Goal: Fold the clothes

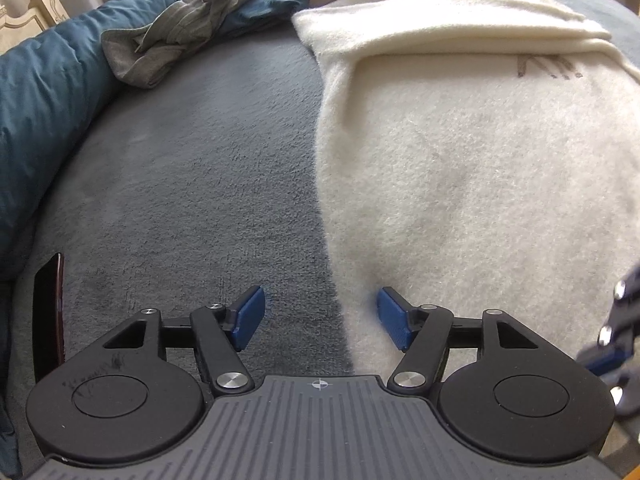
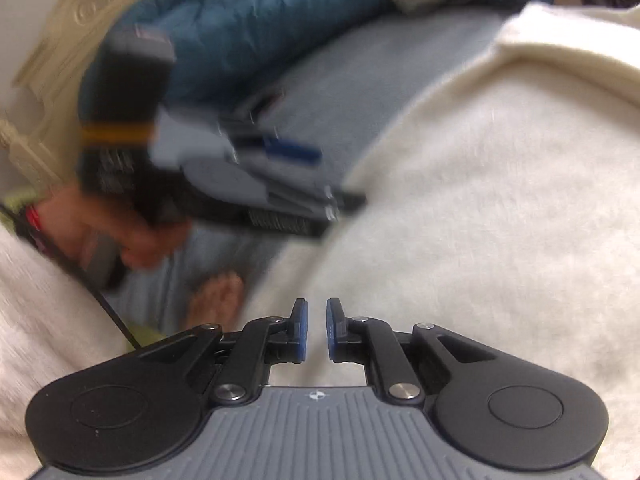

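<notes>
The left hand-held gripper point(image 1: 320, 318) hangs with its blue pads spread and nothing between them, straddling the left edge of the cream garment point(image 1: 460, 160), which lies flat on the grey bed point(image 1: 200, 180) ahead and to its right. The right hand-held gripper point(image 2: 316, 330) has its pads nearly pressed together over the same cream fabric, a narrow gap showing, nothing visibly pinched. A crumpled grey garment point(image 1: 176, 36) lies far ahead-left on a teal duvet point(image 1: 44, 92).

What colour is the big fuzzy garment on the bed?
Cream garment, clearest in the left wrist view.
</notes>
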Tool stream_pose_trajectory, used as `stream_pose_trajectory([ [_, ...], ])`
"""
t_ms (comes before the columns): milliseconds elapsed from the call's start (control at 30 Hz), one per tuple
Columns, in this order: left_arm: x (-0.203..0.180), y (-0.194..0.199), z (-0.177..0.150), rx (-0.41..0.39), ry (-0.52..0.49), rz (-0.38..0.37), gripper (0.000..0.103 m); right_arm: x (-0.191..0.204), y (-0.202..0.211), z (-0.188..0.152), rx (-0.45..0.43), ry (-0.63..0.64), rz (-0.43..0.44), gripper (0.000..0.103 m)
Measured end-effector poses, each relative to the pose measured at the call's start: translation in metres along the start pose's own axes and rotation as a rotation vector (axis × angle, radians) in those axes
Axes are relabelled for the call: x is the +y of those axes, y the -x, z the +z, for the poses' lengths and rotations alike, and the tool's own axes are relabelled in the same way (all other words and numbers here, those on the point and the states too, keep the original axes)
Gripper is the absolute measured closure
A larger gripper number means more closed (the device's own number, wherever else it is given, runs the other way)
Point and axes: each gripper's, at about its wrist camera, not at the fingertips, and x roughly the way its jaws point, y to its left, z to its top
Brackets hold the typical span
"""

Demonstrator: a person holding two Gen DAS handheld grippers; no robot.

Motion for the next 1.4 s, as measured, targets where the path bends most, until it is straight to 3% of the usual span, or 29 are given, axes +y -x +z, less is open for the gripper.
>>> stream_pose_trajectory([
  [100, -0.002, 0.000, 0.001, 0.005, -0.004, 0.012, 0.038, 0.004, 0.005, -0.026, 0.029, 0.011, 0.081, 0.092],
  [200, -0.005, 0.001, 0.002, 0.008, -0.014, 0.026, 0.038, 0.034, 0.005, -0.034, 0.061, 0.067, 0.127, 0.092],
  [400, -0.007, 0.002, 0.005, 0.019, -0.016, 0.043, 0.038, 0.017, 0.013, -0.018, -0.074, -0.006, 0.051, 0.091],
  [467, -0.007, 0.002, 0.005, 0.020, -0.018, 0.047, 0.037, 0.010, 0.005, -0.022, -0.053, -0.030, 0.056, 0.091],
  [633, -0.008, 0.002, 0.004, 0.018, -0.024, 0.053, 0.036, 0.030, -0.002, -0.040, 0.051, 0.017, 0.189, 0.092],
  [700, -0.008, 0.002, 0.004, 0.019, -0.028, 0.054, 0.036, 0.034, 0.000, -0.038, 0.057, 0.032, 0.205, 0.092],
  [867, -0.008, 0.003, 0.004, 0.018, -0.035, 0.058, 0.035, 0.018, 0.012, -0.020, -0.070, -0.048, 0.157, 0.091],
  [967, -0.007, 0.003, 0.004, 0.018, -0.031, 0.059, 0.034, 0.013, 0.006, -0.024, -0.049, -0.058, 0.123, 0.091],
  [1167, -0.006, 0.003, 0.004, 0.015, -0.027, 0.060, 0.032, 0.025, 0.003, -0.041, 0.030, -0.029, 0.205, 0.091],
  [1267, -0.007, 0.003, 0.003, 0.010, -0.032, 0.060, 0.032, 0.021, 0.022, -0.039, -0.024, -0.025, 0.165, 0.091],
  [1400, -0.004, 0.002, 0.001, 0.003, -0.022, 0.050, 0.030, -0.008, 0.049, -0.046, -0.088, -0.135, 0.086, 0.092],
])
